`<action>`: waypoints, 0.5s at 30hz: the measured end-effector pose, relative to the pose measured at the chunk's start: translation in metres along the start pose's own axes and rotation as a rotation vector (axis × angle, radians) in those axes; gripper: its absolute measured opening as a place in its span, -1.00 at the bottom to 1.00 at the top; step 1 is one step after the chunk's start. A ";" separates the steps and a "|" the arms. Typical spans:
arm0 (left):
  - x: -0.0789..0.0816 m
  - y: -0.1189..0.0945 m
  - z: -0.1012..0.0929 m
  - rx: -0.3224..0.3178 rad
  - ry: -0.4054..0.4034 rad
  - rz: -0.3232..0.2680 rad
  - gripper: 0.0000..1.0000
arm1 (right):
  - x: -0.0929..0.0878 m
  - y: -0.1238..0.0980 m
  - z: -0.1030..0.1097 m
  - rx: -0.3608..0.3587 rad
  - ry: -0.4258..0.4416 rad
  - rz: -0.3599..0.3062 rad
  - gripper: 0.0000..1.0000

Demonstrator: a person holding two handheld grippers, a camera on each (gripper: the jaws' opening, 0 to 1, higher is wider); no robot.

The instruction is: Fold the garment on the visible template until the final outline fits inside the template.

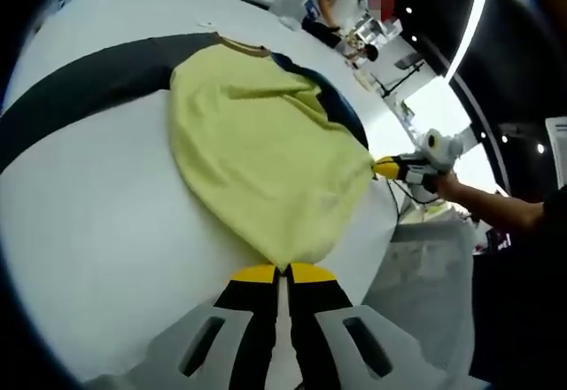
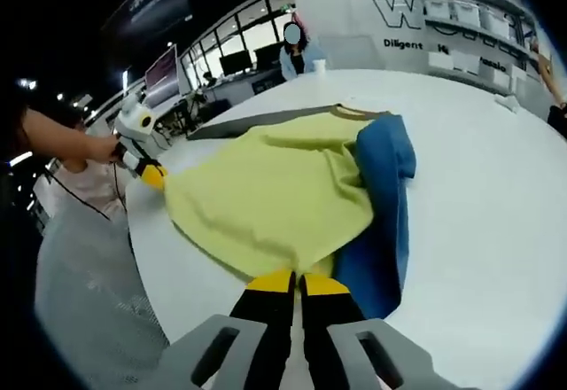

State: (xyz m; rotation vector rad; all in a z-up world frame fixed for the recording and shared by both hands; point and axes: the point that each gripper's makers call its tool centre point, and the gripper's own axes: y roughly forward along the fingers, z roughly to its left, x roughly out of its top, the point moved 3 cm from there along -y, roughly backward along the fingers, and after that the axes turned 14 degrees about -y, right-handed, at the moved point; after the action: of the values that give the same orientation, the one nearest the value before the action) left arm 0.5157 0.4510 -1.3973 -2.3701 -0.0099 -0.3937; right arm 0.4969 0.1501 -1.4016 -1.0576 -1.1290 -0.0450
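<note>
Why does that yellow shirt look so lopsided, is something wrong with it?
Nothing damaged. The yellow shirt lies rumpled and skewed on the white table, its blue sleeve sticking out one side. Both grippers, left and right, pinch its hem.

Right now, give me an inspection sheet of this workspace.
Surface: white table, round-edged.
Job's things: yellow shirt with blue sleeve lying across a dark template; hem lifted at two corners.
Clutter: small white items on the far table edge, too small to name.
Grippers: left gripper shut on the hem; right gripper shut on the hem.
Cables: black cable hanging from the left gripper.
Surroundings: shelves, screens, a person standing behind.
</note>
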 end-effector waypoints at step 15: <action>-0.012 0.008 0.002 0.016 0.030 0.035 -0.96 | -0.002 -0.031 -0.029 -0.168 -0.083 -0.044 -0.69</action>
State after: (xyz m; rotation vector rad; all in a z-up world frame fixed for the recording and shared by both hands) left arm 0.5056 0.4473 -1.4077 -2.3452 0.0424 -0.4112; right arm 0.5007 0.1117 -1.3833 -1.1930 -1.2403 -0.1338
